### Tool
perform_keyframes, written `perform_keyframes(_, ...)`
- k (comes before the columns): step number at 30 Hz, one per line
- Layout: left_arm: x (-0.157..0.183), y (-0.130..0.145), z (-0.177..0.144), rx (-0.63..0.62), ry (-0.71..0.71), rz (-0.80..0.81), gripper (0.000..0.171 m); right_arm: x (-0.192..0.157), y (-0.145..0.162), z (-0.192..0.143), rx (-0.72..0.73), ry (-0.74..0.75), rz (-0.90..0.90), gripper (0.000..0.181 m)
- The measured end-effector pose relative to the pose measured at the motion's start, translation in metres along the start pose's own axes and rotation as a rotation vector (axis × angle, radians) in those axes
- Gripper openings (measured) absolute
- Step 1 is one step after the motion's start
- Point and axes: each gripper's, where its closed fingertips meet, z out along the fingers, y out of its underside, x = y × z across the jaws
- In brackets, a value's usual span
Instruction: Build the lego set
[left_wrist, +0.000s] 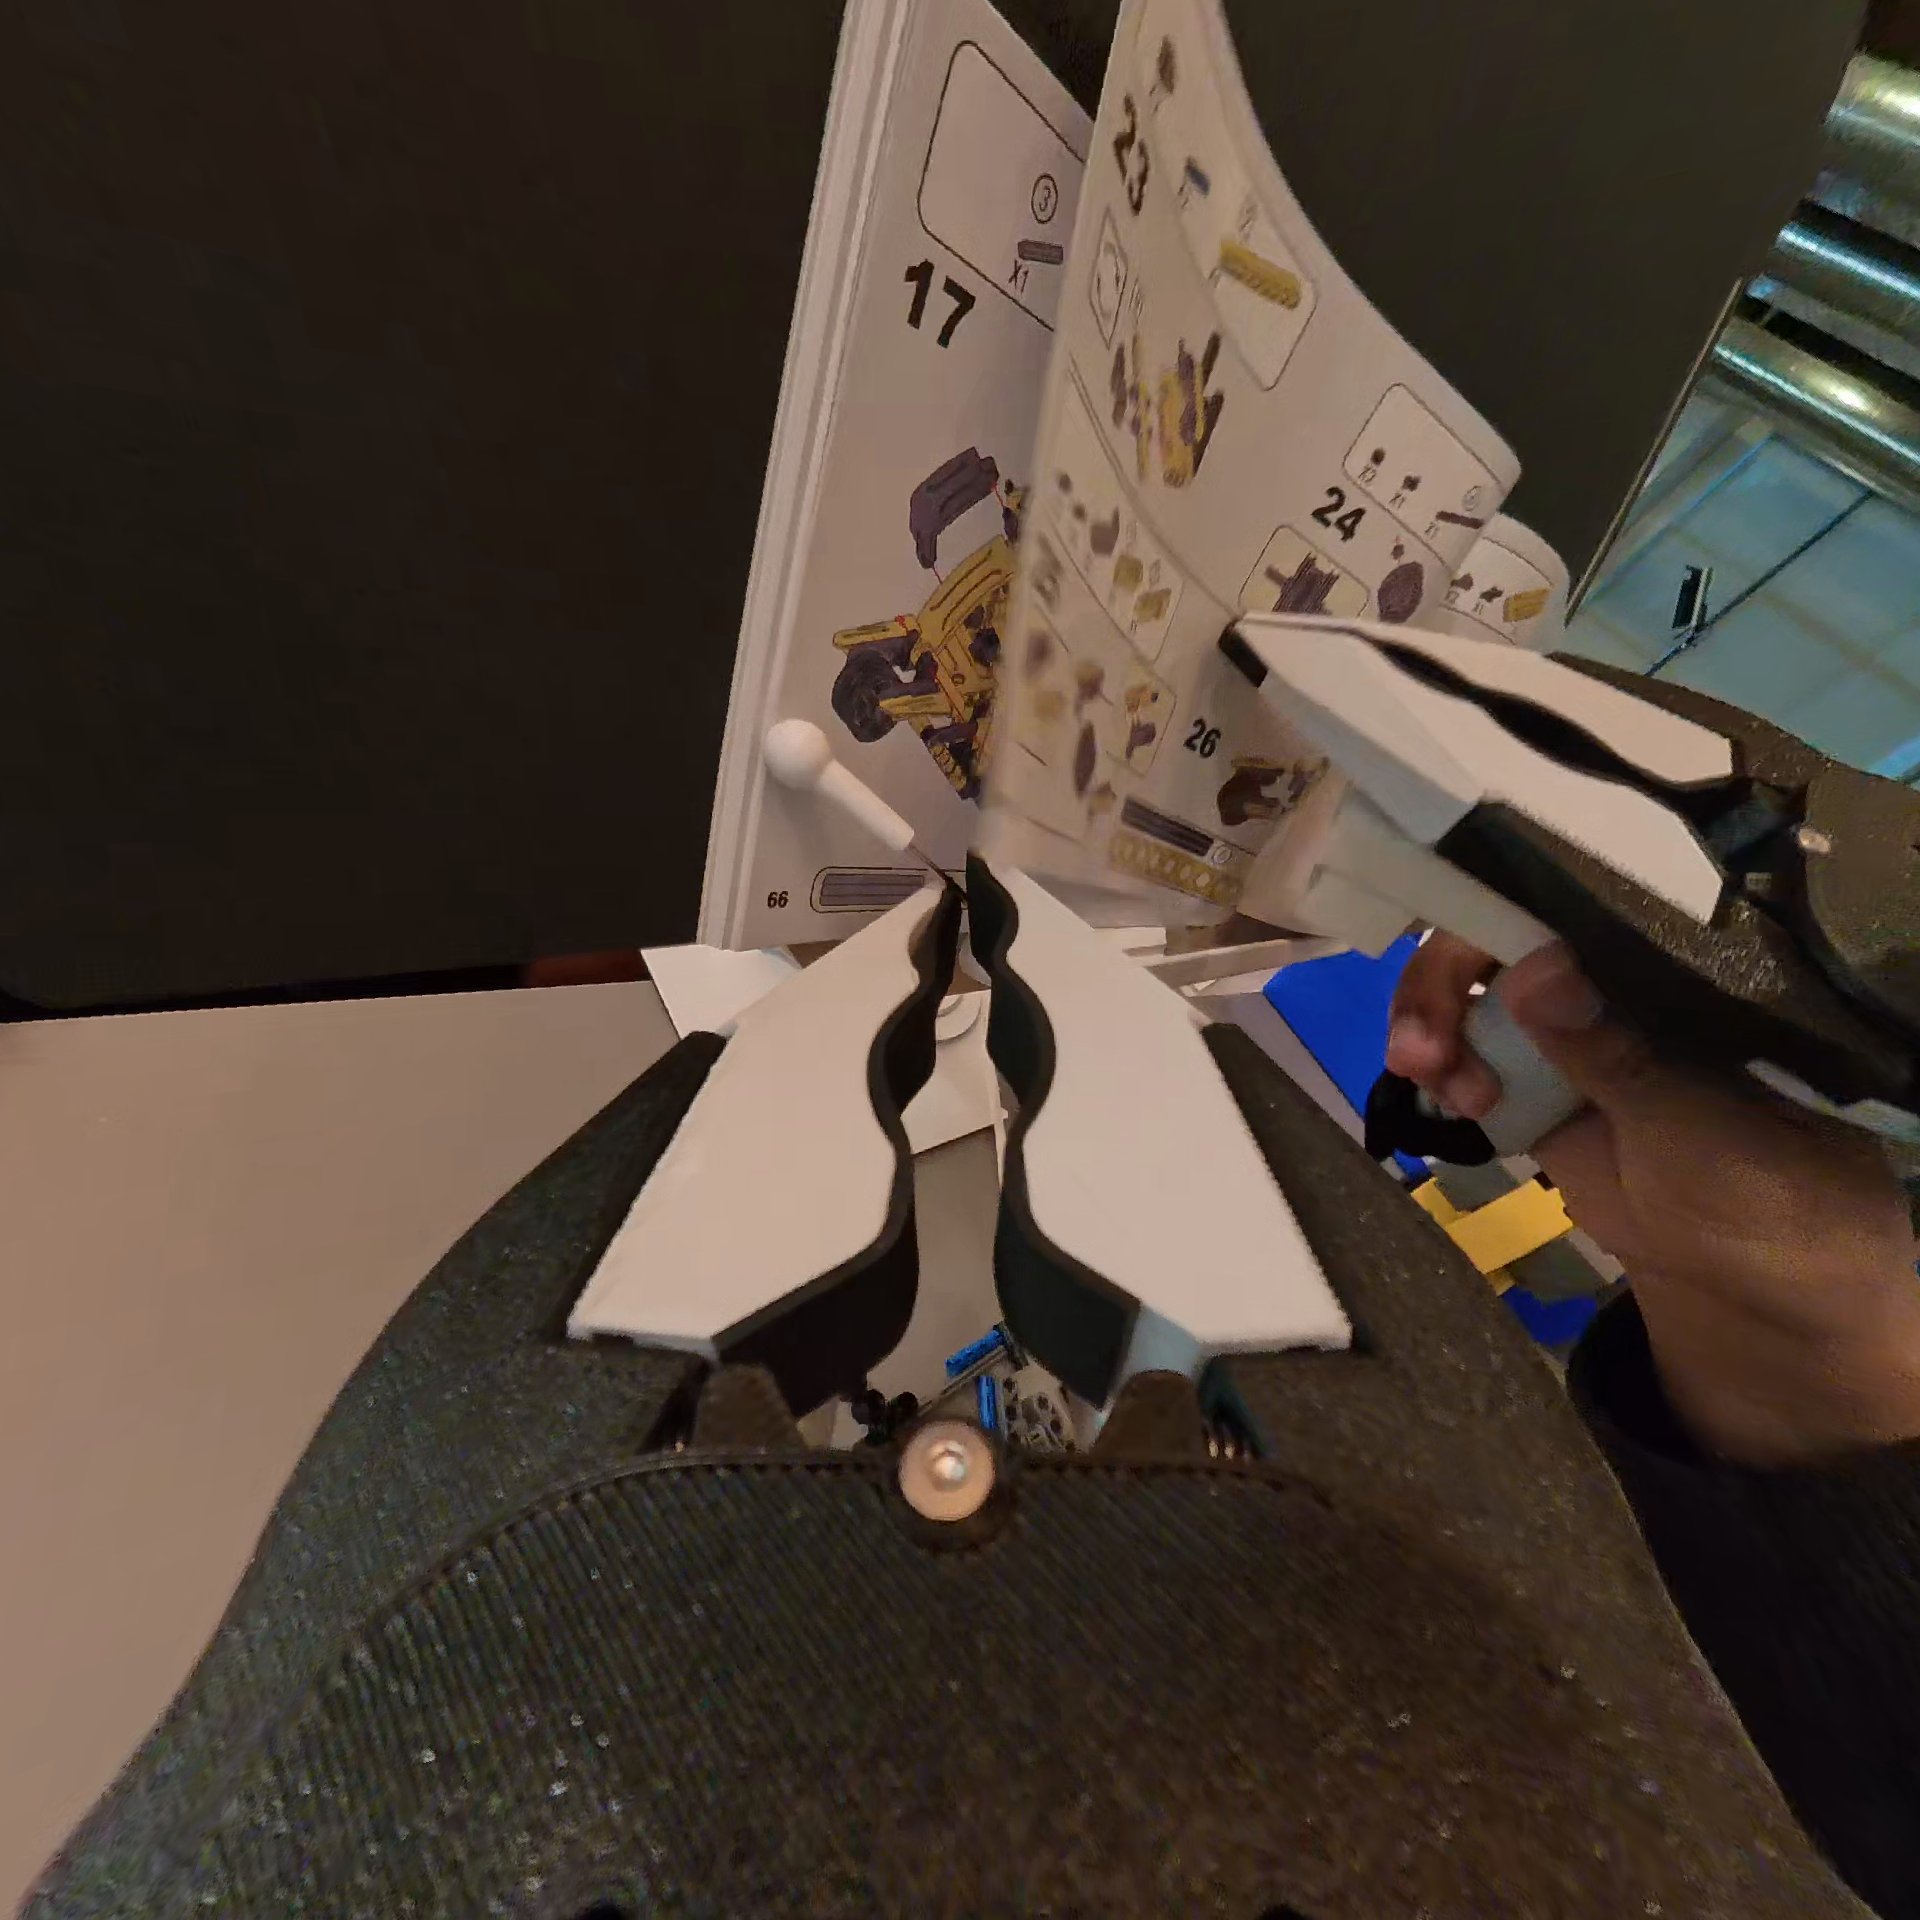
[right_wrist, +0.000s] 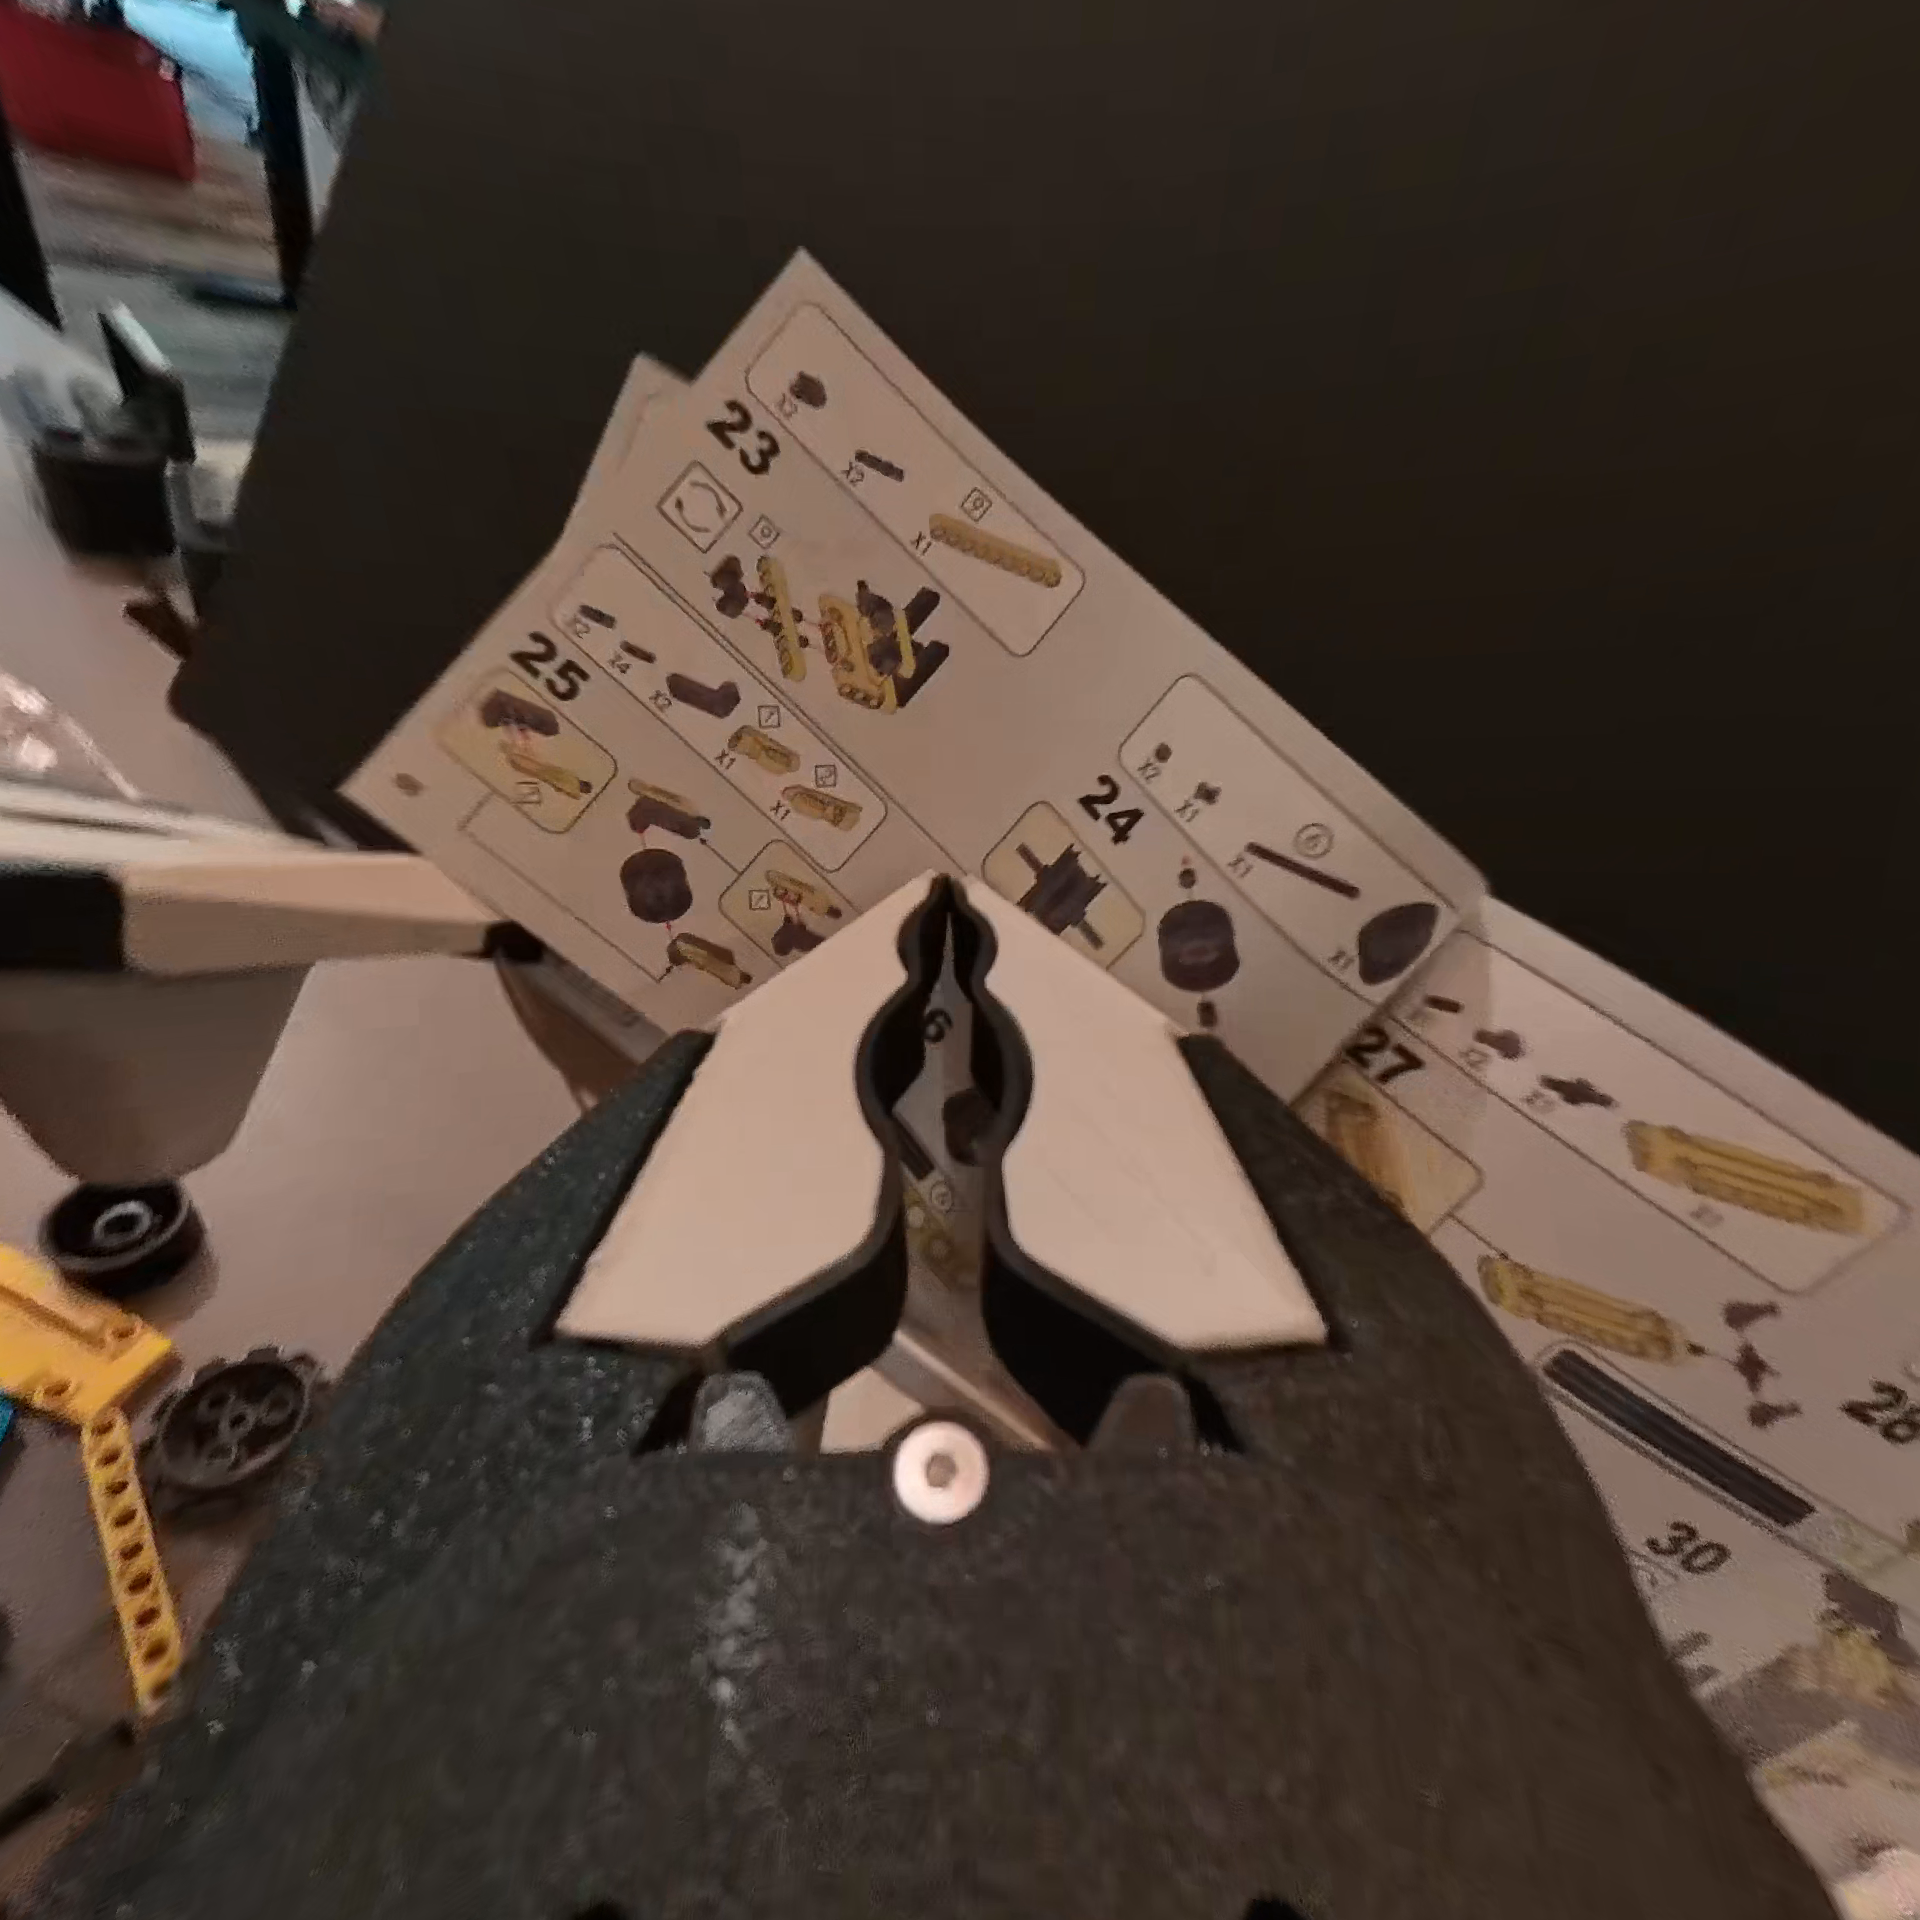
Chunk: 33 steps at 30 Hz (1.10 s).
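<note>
An open instruction booklet (left_wrist: 883, 436) stands on a white book stand (left_wrist: 717, 966). A white ball-tipped page holder (left_wrist: 826, 784) lies over its left page. My left gripper (left_wrist: 958, 883) is shut, and its fingertips pinch the holder's thin wire at the foot of that page. One page (left_wrist: 1195, 436) is lifted, curled and blurred. My right gripper (left_wrist: 1238, 646) is shut, with its tips against the face of this lifted page (right_wrist: 935, 623). In the right wrist view its fingertips (right_wrist: 940, 885) meet in front of the page. The left gripper (right_wrist: 312, 914) shows at the left of that view.
A dark panel (left_wrist: 364, 468) stands behind the stand on a pale table (left_wrist: 260, 1195). Yellow beams (right_wrist: 114, 1455), black wheels (right_wrist: 120, 1231) and a dark hub (right_wrist: 234, 1413) lie at the left. A blue tray (left_wrist: 1340, 997) lies beyond a hand (left_wrist: 1662, 1195) on the right gripper. My hands' fingertips stand some 9 cm from each other.
</note>
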Motion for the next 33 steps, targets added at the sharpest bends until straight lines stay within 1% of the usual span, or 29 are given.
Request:
perform_keyframes(3,0.002,0.001,-0.001,-0.012,-0.014,0.061,0.000,0.013,-0.005,-0.002,0.050,0.051,0.053,0.000)
perform_keyframes(6,0.004,0.002,-0.001,-0.014,-0.037,0.134,0.000,0.023,-0.008,-0.003,0.086,0.103,0.069,0.000)
perform_keyframes(8,0.006,0.005,-0.001,-0.029,-0.040,0.176,0.000,0.024,-0.009,-0.003,0.101,0.107,0.078,0.000)
perform_keyframes(11,0.010,0.005,-0.001,-0.042,-0.030,0.198,0.000,0.004,-0.004,0.000,0.080,0.011,0.050,0.000)
perform_keyframes(14,0.012,0.005,0.000,-0.032,-0.025,0.217,0.000,-0.002,-0.003,0.000,0.078,0.033,-0.069,0.000)
perform_keyframes(16,0.013,0.004,0.001,-0.025,-0.027,0.227,0.000,-0.021,0.001,0.001,0.059,-0.052,-0.127,0.000)
perform_keyframes(19,0.013,0.004,0.001,-0.022,-0.015,0.200,0.000,-0.034,0.010,0.002,0.026,-0.104,-0.146,0.000)
perform_keyframes(22,0.013,0.004,0.001,-0.023,-0.011,0.196,0.000,-0.044,0.020,0.001,-0.021,-0.182,-0.119,0.000)
perform_keyframes(25,0.014,0.004,0.001,-0.032,-0.030,0.231,0.000,-0.044,0.022,0.001,-0.030,-0.207,-0.078,0.000)
perform_keyframes(28,0.016,0.003,0.001,-0.027,-0.035,0.258,0.000,-0.046,0.026,0.002,-0.035,-0.206,-0.076,0.000)
perform_keyframes(33,0.016,0.003,0.002,-0.022,-0.024,0.197,0.000,-0.047,0.028,0.000,-0.047,-0.174,-0.132,0.000)
